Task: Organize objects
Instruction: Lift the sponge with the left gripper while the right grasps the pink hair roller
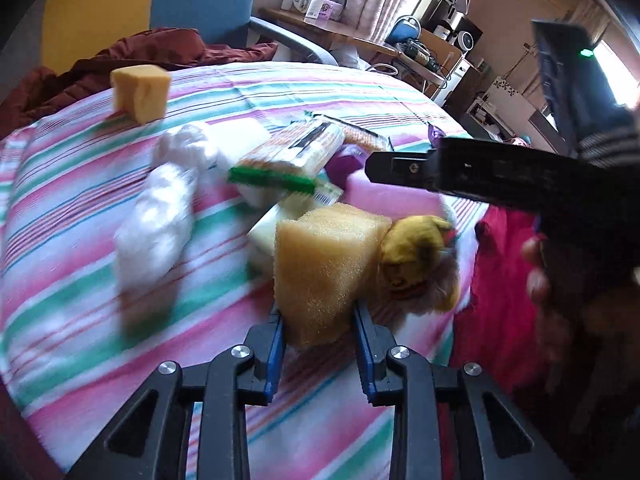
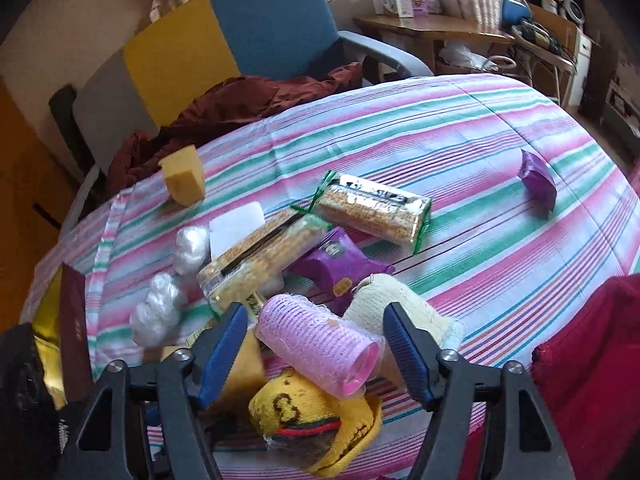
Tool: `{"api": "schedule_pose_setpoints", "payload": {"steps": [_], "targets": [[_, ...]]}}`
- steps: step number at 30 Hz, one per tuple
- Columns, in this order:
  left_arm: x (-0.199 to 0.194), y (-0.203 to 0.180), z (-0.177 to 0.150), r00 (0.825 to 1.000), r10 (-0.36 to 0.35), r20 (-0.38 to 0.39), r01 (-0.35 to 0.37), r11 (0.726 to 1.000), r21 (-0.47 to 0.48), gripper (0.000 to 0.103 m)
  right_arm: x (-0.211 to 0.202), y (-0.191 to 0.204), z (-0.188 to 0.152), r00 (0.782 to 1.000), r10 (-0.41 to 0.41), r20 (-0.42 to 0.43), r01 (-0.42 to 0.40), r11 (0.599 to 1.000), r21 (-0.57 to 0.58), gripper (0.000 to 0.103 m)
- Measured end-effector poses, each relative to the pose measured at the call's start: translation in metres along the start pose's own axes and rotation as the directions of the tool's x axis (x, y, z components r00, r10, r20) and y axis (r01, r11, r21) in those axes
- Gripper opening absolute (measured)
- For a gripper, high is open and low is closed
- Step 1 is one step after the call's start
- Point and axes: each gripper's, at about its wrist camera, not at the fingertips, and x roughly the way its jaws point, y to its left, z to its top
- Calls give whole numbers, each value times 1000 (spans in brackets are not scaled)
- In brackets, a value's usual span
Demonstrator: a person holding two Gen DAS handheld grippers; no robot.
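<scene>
My left gripper (image 1: 319,320) is shut on a yellow sponge block (image 1: 326,268) and holds it above the striped bedspread (image 1: 80,184). A second yellow sponge (image 1: 140,92) sits far left; it also shows in the right wrist view (image 2: 185,179). My right gripper (image 2: 314,330) is open, its jaws either side of a pink hair roller (image 2: 320,344). Below it lies a yellow sock ball (image 2: 316,420). Nearby are two cracker packs (image 2: 376,212) (image 2: 264,256), a purple packet (image 2: 340,264), a cream bandage roll (image 2: 400,304) and white plastic wads (image 2: 160,312).
A small purple packet (image 2: 538,178) lies alone at the right. A maroon cloth (image 2: 224,112) and a blue and yellow chair (image 2: 240,24) stand behind the bed. A red garment (image 2: 592,352) lies at the right edge. A wooden desk (image 2: 432,24) stands at the back.
</scene>
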Motion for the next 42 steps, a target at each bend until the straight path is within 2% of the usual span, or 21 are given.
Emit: {"api": "schedule_pose_setpoints", "payload": {"steps": [1, 2, 5, 8, 9, 11, 14, 19, 21, 26, 27, 30, 31, 33, 35, 38, 40, 42], "targets": [[-5, 4, -5, 1000, 0, -1, 0, 1000, -11, 31, 1, 3, -1, 1000, 21, -9, -21, 1000, -13, 43], [-12, 9, -12, 1000, 1, -2, -1, 1000, -24, 31, 0, 4, -2, 999, 34, -10, -34, 999, -17, 37], [-30, 21, -31, 1000, 19, -1, -19, 999, -47, 31, 0, 6, -2, 993, 111, -27, -111, 994, -6, 31], [-47, 30, -49, 999, 34, 6, -34, 997, -73, 31, -2, -4, -1, 980, 196, -30, -193, 978, 79, 31], [-51, 32, -53, 999, 37, 7, -36, 996, -79, 31, -4, -9, 0, 981, 194, -16, -191, 976, 104, 31], [-58, 33, -63, 999, 38, 5, -37, 995, -88, 31, -6, -16, 1, 986, 167, 0, -166, 977, 134, 33], [-63, 33, -75, 999, 47, 1, -47, 995, -84, 31, -11, -16, 2, 985, 169, 21, -171, 976, 134, 33], [-62, 34, -72, 998, 59, 12, -58, 994, -91, 33, -14, -4, -1, 985, 170, 20, -172, 981, 87, 36], [-60, 32, -68, 998, 68, 9, -67, 994, -85, 37, -15, -4, -6, 988, 154, -10, -152, 984, 87, 43], [-52, 30, -55, 997, 69, 17, -67, 996, -66, 55, -14, 4, -27, 994, 74, -75, -69, 996, 62, 77], [-50, 30, -52, 998, 68, 19, -67, 996, -63, 57, -13, 6, -29, 994, 60, -86, -57, 997, 47, 78], [-42, 31, -44, 998, 66, 17, -65, 996, -66, 56, 1, 15, -33, 988, 27, -151, -27, 1000, -2, 79], [-40, 32, -44, 998, 61, 13, -60, 996, -72, 49, 8, 17, -36, 983, -1, -184, -2, 1000, -20, 79], [-41, 33, -45, 1000, 28, 13, -27, 996, -83, 33, 16, 20, -39, 976, -60, -211, 50, 997, -53, 67], [-45, 28, -48, 999, 34, 20, -32, 998, -56, 30, 12, 22, -40, 977, -17, -212, 6, 999, -54, 58], [-48, 25, -54, 999, 39, 23, -39, 999, -29, 28, 5, 34, -50, 961, 83, -265, -109, 991, -83, 53], [-51, 26, -58, 999, 38, 22, -37, 999, -37, 28, -2, 42, -58, 950, 132, -283, -167, 981, -102, 51], [-56, 30, -61, 999, 30, 27, -29, 998, -56, 28, -10, 46, -62, 932, 221, -286, -254, 964, -82, 48]]}}
